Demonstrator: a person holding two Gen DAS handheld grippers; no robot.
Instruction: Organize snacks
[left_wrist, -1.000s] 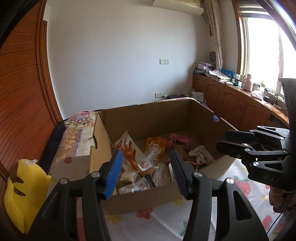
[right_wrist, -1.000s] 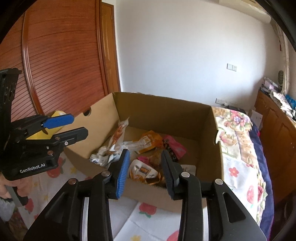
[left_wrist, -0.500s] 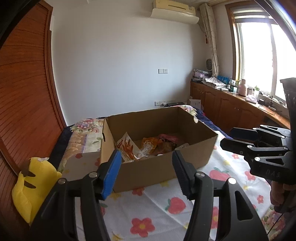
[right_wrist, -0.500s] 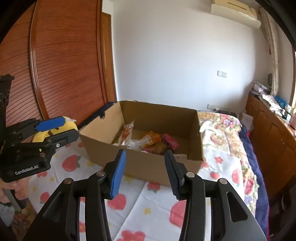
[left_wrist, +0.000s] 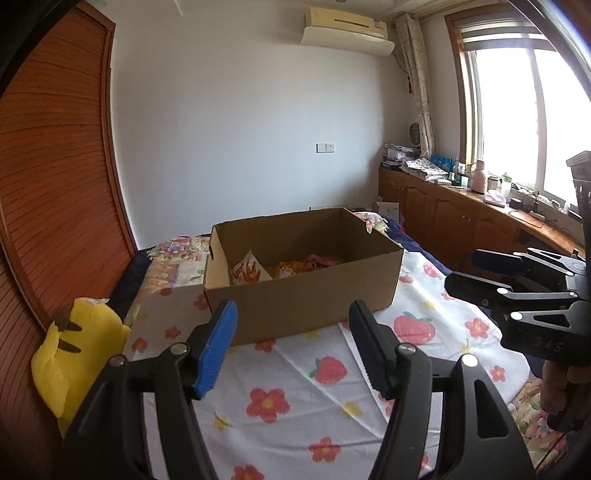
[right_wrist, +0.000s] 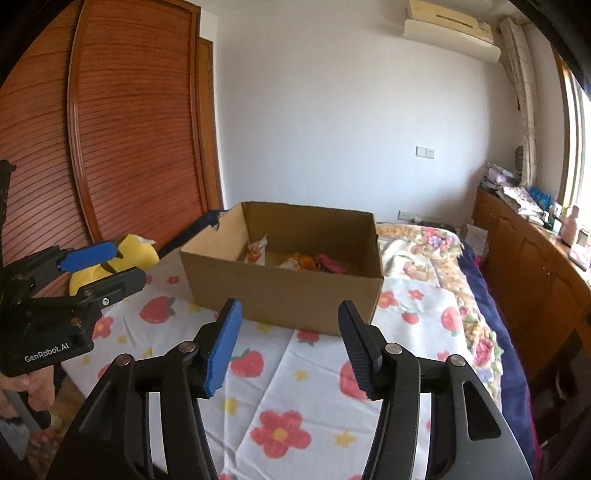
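Both claws hang released and empty above a bed: the left gripper, filling the bottom of its own view, has its blue pad and black pad spread wide, and the right gripper at the bottom of the right wrist view is spread just as wide. Neither touches anything. Beyond the fingertips, in the middle of each frame, an open cardboard box sits on a white bedsheet printed with strawberries and flowers. Inside the box lie the snacks, several bright packets heaped on its floor, among them a white-and-orange one leaning near the left wall and a pink one toward the back; details of the packets are too small to read. A yellow plush toy rests at the lower left of the left wrist view, against the slatted wooden wardrobe. Wooden cabinets run along the right side under a bright window, and an air conditioner is mounted at the top of the white wall.
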